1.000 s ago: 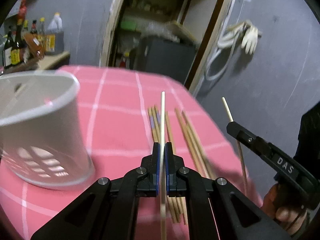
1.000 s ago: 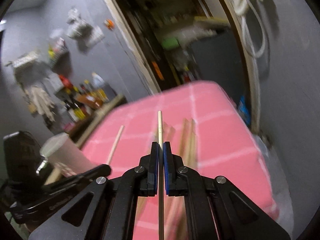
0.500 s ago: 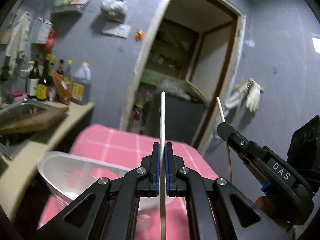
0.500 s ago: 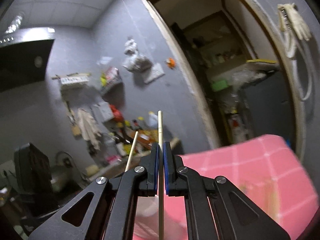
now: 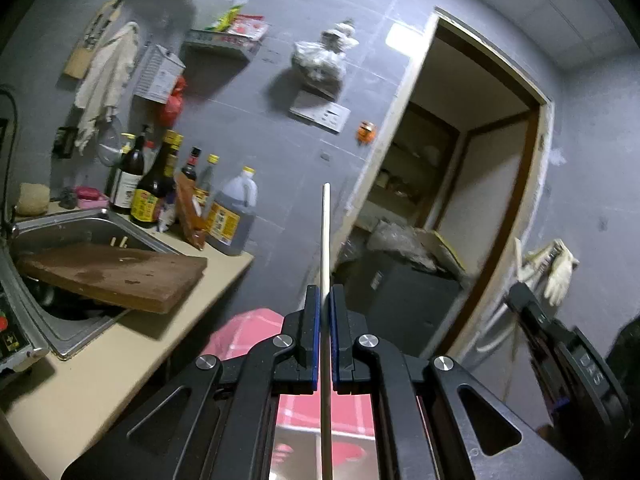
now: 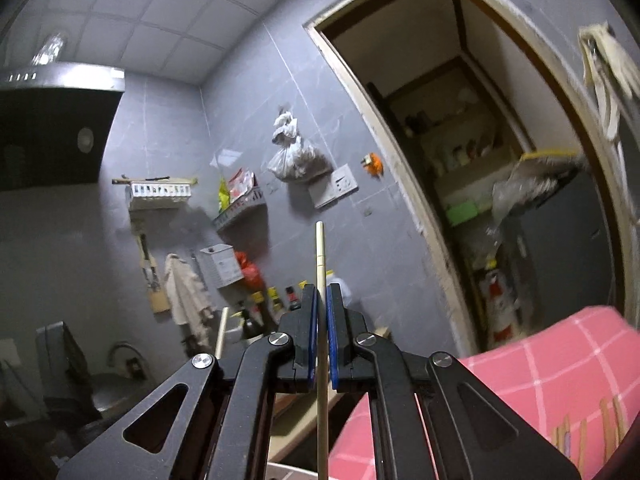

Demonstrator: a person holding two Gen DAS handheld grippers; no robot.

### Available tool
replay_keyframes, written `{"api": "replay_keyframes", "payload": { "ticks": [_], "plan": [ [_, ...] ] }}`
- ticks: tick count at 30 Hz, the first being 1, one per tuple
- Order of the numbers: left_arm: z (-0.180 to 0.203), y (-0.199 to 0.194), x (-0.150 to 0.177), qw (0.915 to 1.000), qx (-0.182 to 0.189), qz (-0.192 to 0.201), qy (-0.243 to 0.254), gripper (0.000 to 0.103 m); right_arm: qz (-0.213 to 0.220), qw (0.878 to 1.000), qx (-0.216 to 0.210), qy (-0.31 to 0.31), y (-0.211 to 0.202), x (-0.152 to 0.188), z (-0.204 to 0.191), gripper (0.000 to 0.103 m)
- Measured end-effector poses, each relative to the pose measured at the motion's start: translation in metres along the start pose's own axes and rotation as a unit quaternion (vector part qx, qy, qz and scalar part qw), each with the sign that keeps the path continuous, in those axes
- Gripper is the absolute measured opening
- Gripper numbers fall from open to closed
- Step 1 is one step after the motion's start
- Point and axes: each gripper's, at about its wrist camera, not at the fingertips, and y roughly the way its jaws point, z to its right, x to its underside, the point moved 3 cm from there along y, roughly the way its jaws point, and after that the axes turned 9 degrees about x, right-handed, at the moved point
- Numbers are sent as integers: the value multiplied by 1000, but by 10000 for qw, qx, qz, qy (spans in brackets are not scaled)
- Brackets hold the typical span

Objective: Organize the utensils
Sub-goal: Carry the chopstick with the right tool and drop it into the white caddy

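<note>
Above the pink checked tablecloth [image 6: 560, 368], we find the left gripper [image 5: 325, 300] clamped on one pale round chopstick [image 5: 325, 240], the right gripper [image 6: 321, 300] clamped on a second chopstick [image 6: 320, 248]. Only the left view shows the steel sink [image 5: 80, 232] and the worn wooden board [image 5: 116, 272] across it. Only the right view shows loose chopsticks [image 6: 592, 424] lying on the cloth; blur prevents a count.

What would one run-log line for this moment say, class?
left gripper: shut on chopstick | right gripper: shut on chopstick | both raised above pink checked tablecloth | loose chopsticks remain on cloth
</note>
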Motion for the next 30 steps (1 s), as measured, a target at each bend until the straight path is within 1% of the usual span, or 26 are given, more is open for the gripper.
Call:
{"api": "replay_keyframes", "payload": {
  "ticks": [6, 10, 16, 20, 26, 30],
  "plan": [
    [-14, 3, 5, 9993, -200, 306, -36, 3, 336, 9988, 249, -267, -2, 8, 2, 3],
    [-13, 3, 14, 9986, -290, 448, -16, 3, 517, 9972, 464, -294, -5, 9, 6, 3],
    [-6, 0, 26, 9968, -410, 679, 84, 3, 626, 9956, 632, -310, -4, 14, 11, 3],
    [-6, -1, 32, 9966, -433, 695, 97, 3, 566, 9957, 661, -331, -2, 19, 12, 3],
    [-6, -1, 38, 9971, -444, 617, 99, 3, 450, 9957, 666, -452, 0, 28, 9, 3],
    [0, -3, 45, 9972, -462, 511, 280, 3, 297, 9958, 641, -576, -2, 35, 8, 3]
  ]
}}
